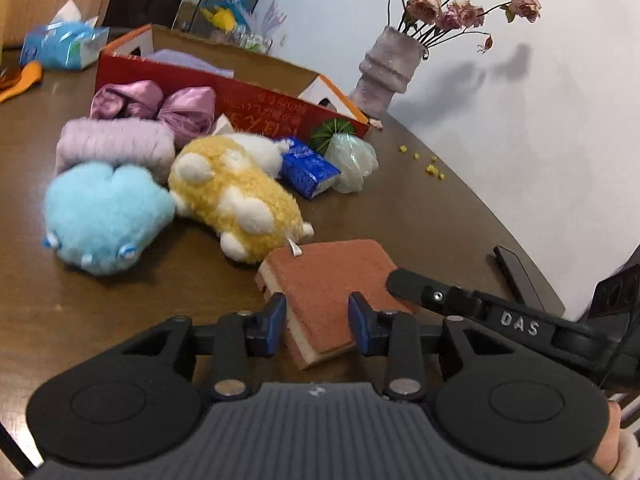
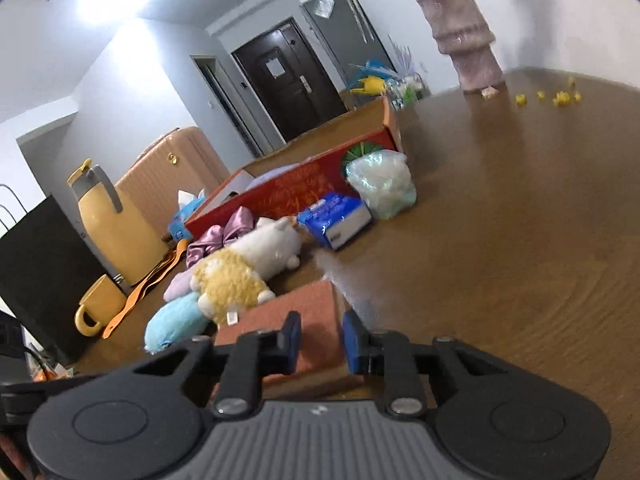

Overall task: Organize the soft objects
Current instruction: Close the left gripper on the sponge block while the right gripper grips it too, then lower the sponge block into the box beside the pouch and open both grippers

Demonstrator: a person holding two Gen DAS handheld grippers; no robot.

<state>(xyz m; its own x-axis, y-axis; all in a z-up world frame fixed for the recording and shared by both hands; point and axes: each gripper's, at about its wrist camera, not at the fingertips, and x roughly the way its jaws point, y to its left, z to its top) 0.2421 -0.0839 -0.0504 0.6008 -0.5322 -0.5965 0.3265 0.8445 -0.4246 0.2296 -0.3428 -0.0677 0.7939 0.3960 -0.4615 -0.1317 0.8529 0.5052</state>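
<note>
Two grippers are seen at one brown-topped sponge (image 1: 332, 300) lying on the wooden table (image 1: 420, 184). Left gripper (image 1: 317, 322) is set over the sponge's near end, blue pads (image 1: 274, 322) parted on either side of it; whether the pads are pressed against the foam cannot be told, so its grip is left undecided. In the left wrist view a black finger (image 1: 416, 284) of the right gripper is laid on the sponge's far right corner. In the right wrist view the right gripper (image 2: 320, 342) is held with jaws spread, the sponge (image 2: 304, 320) lying between and beneath the blue pads (image 2: 352, 340); contact cannot be told.

Soft items are piled just beyond the sponge: a yellow-and-white plush (image 1: 236, 196) touching its far edge, a blue plush (image 1: 104, 216) beside that, a lilac fuzzy roll (image 1: 116, 148) behind, and a pink satin bow (image 1: 160, 108) against the red cardboard box (image 1: 248, 100). A blue tissue pack (image 1: 308, 168) and a pale green bagged bundle (image 1: 352, 160) are placed near the box's right end. The box is open-topped, something lilac inside.

A vase (image 1: 390, 68) of dried roses is stood at the table's far edge by the wall, yellow crumbs (image 1: 430, 166) scattered near it. A yellow jug (image 2: 108, 220) and yellow mug (image 2: 100, 304) are seen at the far left in the right wrist view
</note>
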